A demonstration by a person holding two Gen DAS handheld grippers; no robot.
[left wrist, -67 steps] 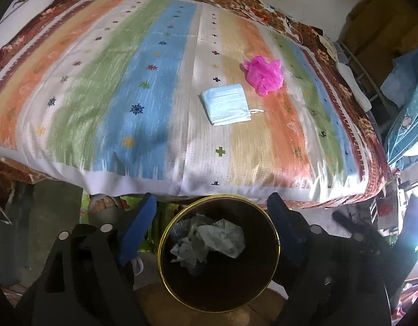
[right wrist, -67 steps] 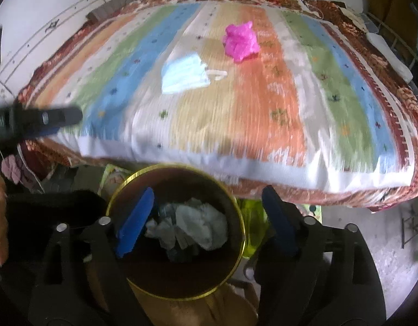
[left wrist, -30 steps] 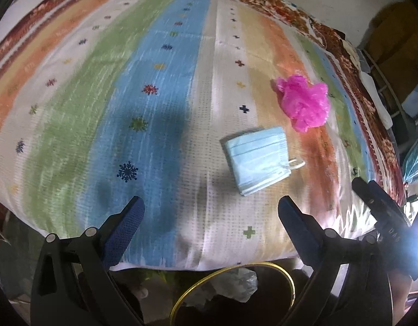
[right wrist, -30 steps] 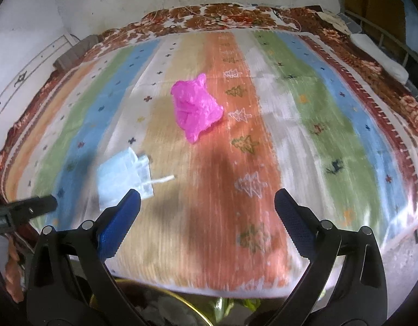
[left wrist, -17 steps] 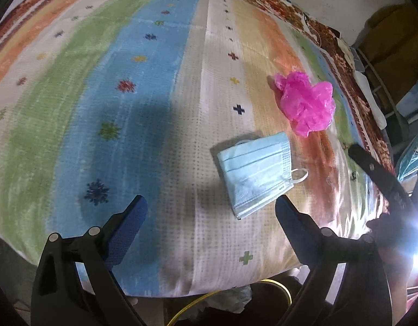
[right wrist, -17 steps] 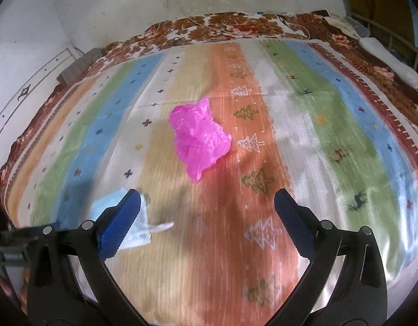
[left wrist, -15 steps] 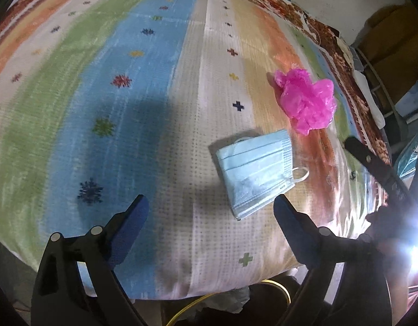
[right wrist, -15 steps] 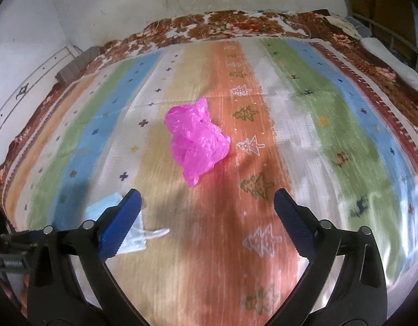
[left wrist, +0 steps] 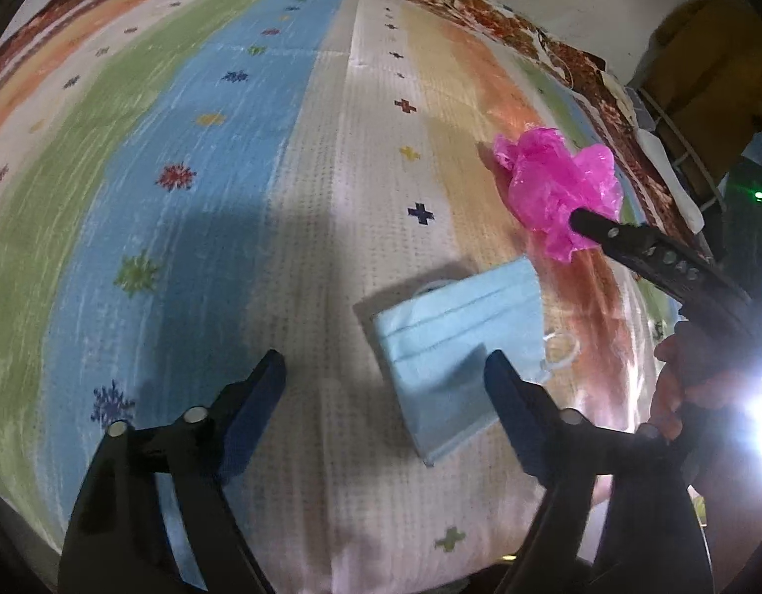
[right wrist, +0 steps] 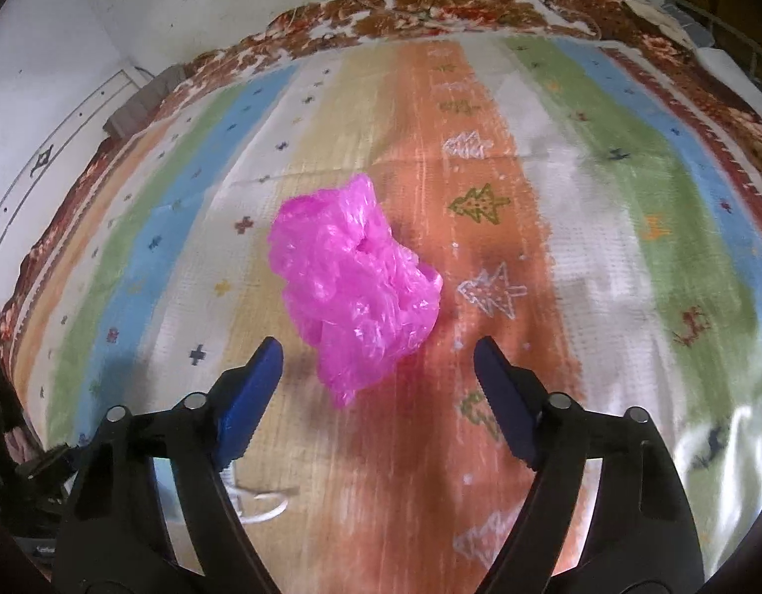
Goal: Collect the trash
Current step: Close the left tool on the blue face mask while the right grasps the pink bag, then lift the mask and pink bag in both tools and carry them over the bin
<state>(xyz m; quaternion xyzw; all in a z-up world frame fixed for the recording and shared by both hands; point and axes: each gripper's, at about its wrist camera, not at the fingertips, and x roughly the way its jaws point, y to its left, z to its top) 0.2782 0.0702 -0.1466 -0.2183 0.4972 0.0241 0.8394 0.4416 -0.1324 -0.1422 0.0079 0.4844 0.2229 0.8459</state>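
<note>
A light blue face mask (left wrist: 452,341) lies flat on the striped bedspread (left wrist: 232,158). My left gripper (left wrist: 383,371) hangs just over its near left part, jaws closing, pads clear of the mask. A crumpled pink plastic bag (right wrist: 353,279) sits on the orange stripe. My right gripper (right wrist: 378,361) hovers at the bag's near end, jaws closing, the bag's lower tip between them, pads apart from it. In the left wrist view the pink bag (left wrist: 554,183) lies beyond the mask, with one black finger of the right gripper in front of it.
The bedspread (right wrist: 603,198) covers the whole bed, with a brown floral border at the far side. A hand (left wrist: 678,386) holds the right gripper at the bed's right edge. The mask's white ear loop (right wrist: 262,500) shows by my right gripper's left finger.
Both grippers have come lower and nearer to the bed, and their jaws have narrowed. The bin has dropped out of view. The right gripper's finger now reaches in front of the pink bag.
</note>
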